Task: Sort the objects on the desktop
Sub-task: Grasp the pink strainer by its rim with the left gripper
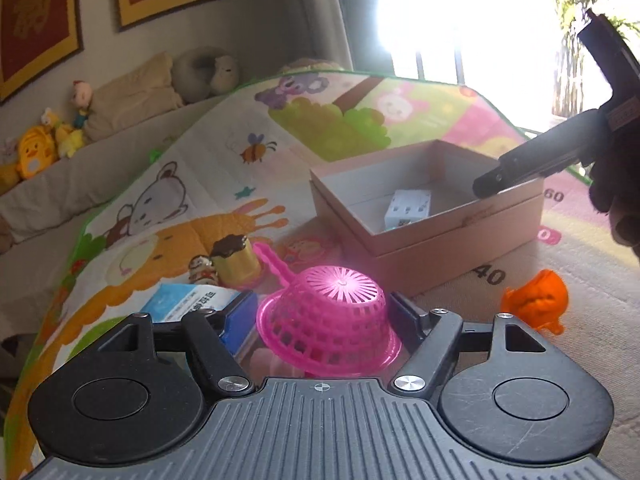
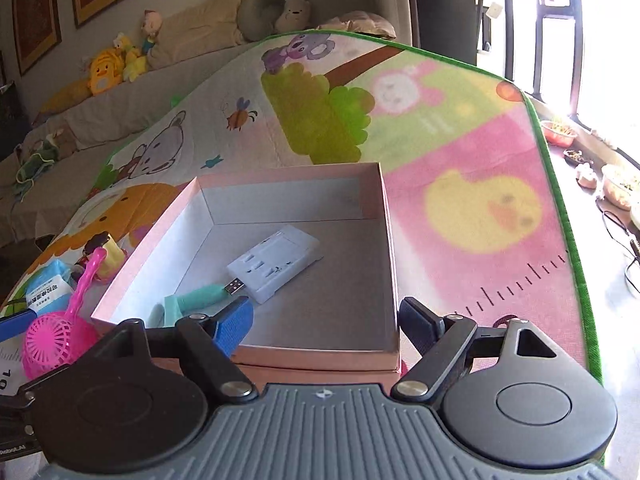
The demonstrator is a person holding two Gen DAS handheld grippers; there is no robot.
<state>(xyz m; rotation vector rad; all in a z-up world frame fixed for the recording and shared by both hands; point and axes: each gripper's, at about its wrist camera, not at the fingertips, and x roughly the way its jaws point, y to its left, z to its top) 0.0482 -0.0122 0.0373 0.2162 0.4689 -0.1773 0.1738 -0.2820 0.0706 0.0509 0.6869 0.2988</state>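
Note:
A pink plastic strainer point(image 1: 326, 320) lies upside down between the open fingers of my left gripper point(image 1: 324, 320); whether the pads touch it is unclear. It also shows in the right wrist view point(image 2: 56, 338). An open pink box point(image 1: 460, 216) holds a white power adapter point(image 1: 406, 208). In the right wrist view the box point(image 2: 384, 216) holds the adapter point(image 2: 276, 262) and a teal USB item point(image 2: 196, 300). My right gripper point(image 2: 326, 320) is open and empty over the box's near edge; one of its fingers point(image 1: 520, 168) reaches over the box.
An orange toy point(image 1: 538, 300), a yellow pudding toy point(image 1: 236, 262), a small figurine point(image 1: 202, 270) and a blue-white packet point(image 1: 188, 300) lie on the colourful play mat point(image 2: 480, 208). A sofa with plush toys point(image 1: 36, 152) is behind. Bowls point(image 2: 558, 132) stand on the right ledge.

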